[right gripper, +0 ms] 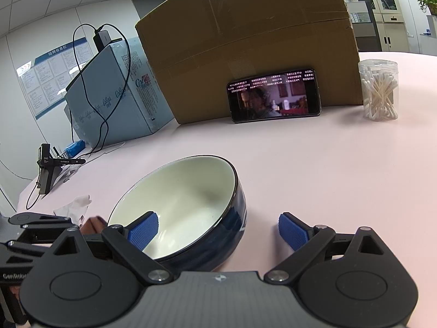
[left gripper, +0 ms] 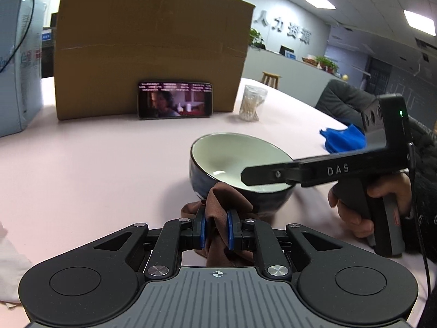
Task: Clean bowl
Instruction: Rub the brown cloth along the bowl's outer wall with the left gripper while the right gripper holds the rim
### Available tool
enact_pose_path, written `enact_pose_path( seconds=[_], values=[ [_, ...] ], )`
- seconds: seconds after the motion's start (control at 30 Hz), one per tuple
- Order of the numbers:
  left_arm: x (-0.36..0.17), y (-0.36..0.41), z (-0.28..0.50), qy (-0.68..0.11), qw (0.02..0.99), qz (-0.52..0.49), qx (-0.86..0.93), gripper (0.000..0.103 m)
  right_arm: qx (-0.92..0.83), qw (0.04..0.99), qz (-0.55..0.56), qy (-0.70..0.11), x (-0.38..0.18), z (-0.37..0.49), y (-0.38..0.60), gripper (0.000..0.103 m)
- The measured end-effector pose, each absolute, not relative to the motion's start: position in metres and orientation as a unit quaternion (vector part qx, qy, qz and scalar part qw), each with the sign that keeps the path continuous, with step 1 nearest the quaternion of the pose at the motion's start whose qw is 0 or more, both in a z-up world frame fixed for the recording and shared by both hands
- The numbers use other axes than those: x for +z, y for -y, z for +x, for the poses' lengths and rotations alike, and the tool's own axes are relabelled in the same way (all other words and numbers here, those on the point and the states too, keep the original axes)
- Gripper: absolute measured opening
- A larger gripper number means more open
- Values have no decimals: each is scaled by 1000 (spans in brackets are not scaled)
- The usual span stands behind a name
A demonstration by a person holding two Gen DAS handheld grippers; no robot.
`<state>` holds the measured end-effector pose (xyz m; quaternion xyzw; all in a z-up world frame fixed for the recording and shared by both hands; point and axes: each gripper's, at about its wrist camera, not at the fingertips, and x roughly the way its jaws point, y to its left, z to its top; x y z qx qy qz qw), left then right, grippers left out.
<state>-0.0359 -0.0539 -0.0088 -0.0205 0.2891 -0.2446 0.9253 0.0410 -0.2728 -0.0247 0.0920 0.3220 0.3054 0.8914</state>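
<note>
The bowl (right gripper: 185, 207), dark blue outside and cream inside, sits tilted at lower centre of the right wrist view, its near rim between the wide-open fingers of the right gripper (right gripper: 218, 231). One blue pad (right gripper: 143, 231) lies inside the bowl and the other rests out over the pink surface (right gripper: 314, 164); they grip nothing yet. The left gripper (left gripper: 215, 229) has its fingers closed on a bunched brown cloth (left gripper: 218, 205), just in front of the bowl's near wall.

My judgement is that the main risk is the bowl slipping or tipping. It already leans, the glazed wall is smooth, and pressing the cloth in before the right fingers close could push it across the surface. A pinch on the thin rim alone could also let it swing.

The left view shows the cloth grasp, the right hand (left gripper: 368, 202) on its handle, and a blue cloth (left gripper: 344, 139) at right. The right view alone shows the pads straddling the rim, plus crumpled white tissue (right gripper: 73, 205) at lower left. Both show the phone (right gripper: 274, 95) leaning on the cardboard box (right gripper: 245, 41) and the cotton swab jar (right gripper: 379, 90).
</note>
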Motion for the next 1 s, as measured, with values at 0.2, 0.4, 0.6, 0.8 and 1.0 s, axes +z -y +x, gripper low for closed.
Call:
enact_pose_path(
  seconds=[0.2, 0.4, 0.6, 0.8, 1.0],
  values=[
    [-10, 74, -42, -295, 907, -19, -300, 14, 305, 891, 91, -322, -24, 41, 271, 97],
    [-10, 68, -40, -292, 915, -21, -279, 14, 306, 891, 92, -322, -24, 42, 271, 97],
    [-9, 59, -37, -287, 923, -30, -256, 14, 306, 891, 91, -322, -24, 42, 271, 97],
    [-10, 73, -40, -294, 910, -27, -292, 14, 306, 891, 91, -322, -24, 42, 271, 97],
    [-12, 72, -38, -290, 914, -33, -280, 14, 306, 891, 92, -322, -24, 42, 271, 97]
  ],
)
